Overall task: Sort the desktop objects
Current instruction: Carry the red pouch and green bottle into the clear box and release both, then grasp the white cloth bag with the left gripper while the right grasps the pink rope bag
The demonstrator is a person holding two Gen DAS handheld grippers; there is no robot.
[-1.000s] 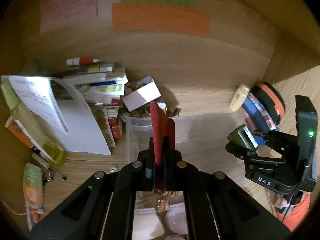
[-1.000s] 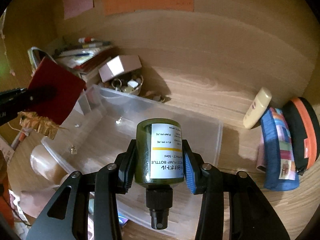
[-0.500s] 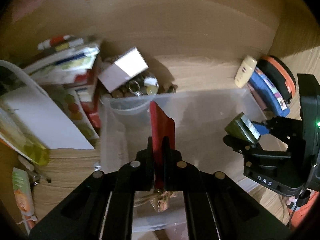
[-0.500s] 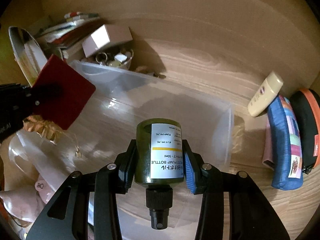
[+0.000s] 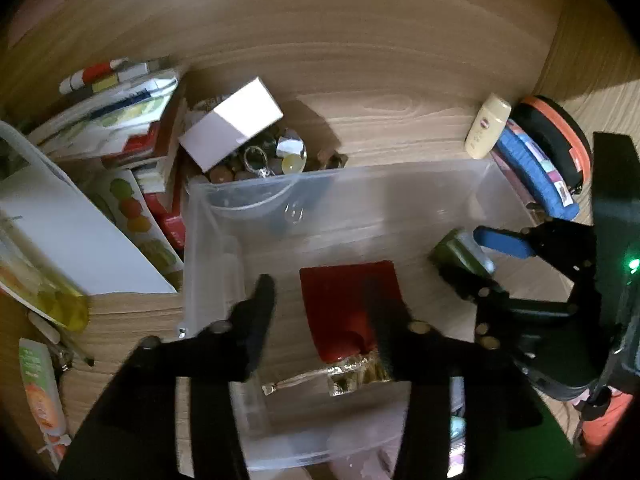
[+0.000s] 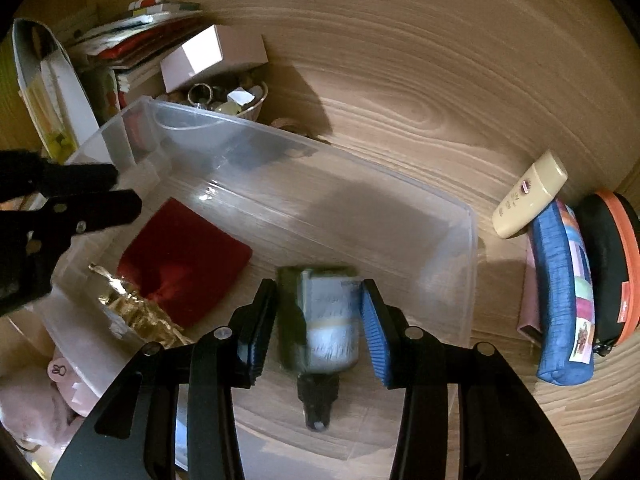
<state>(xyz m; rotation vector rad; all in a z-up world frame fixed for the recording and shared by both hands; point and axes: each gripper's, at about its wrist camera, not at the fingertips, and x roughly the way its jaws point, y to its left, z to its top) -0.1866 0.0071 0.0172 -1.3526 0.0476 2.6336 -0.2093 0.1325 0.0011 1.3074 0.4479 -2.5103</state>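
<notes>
Between parted fingers of right claw [image 6: 316, 320], green pump bottle [image 6: 320, 320] sits released, blurred, inside clear bin [image 6: 460, 216]. Left claw [image 5: 324, 312] also spread, red pouch [image 5: 348, 312] below it on bin floor. Best lift both straight up, avoid bin walls.

The wooden surface [image 6: 400, 92] carries a clear bin [image 6: 470, 248] mid-frame, pouches [image 6: 560, 292] right, books [image 6: 132, 40] upper left.
</notes>
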